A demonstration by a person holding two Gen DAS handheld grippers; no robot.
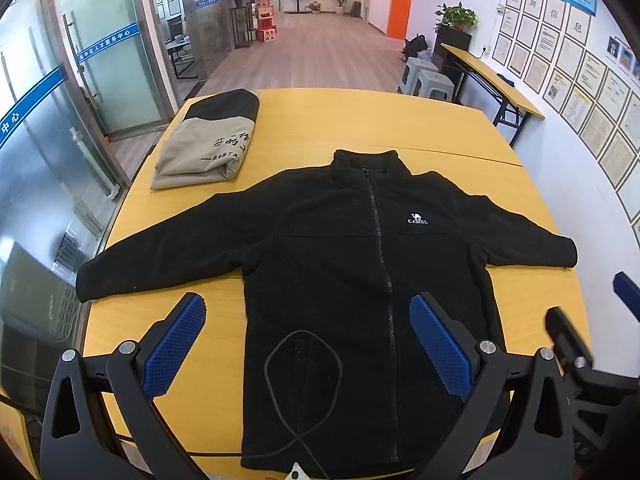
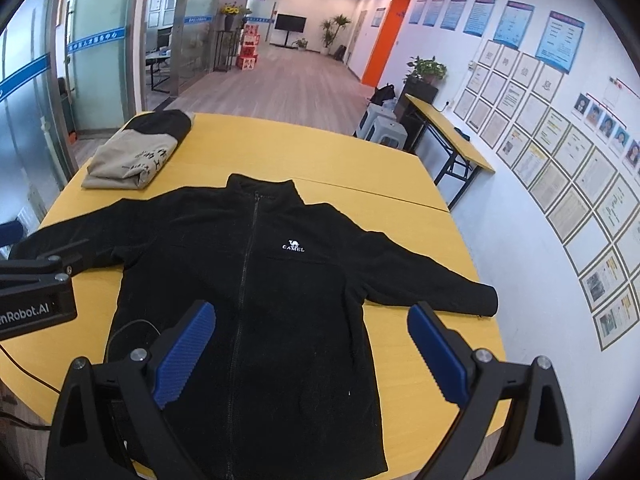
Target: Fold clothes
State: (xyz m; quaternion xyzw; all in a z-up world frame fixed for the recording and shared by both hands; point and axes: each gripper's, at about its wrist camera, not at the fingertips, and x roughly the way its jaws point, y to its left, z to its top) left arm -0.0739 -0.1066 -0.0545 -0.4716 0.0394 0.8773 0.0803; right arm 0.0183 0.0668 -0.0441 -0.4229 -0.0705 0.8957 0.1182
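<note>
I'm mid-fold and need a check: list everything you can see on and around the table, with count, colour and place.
Fleece jacket: one, black, zipped, spread flat front-up mid-table, sleeves out.
Folded garment: one, beige and black, far left corner of the table.
Cable: one, black, looped over the jacket's near hem.
Table: one, yellow wood.
Side desk: one, yellow top, against the right wall.
Stools: two, grey, beside the desk.
Potted plant: one, green, behind the desk.
Left tool: one, black with blue pads, open above the hem.
Right tool: one, same colours, open, empty.
</note>
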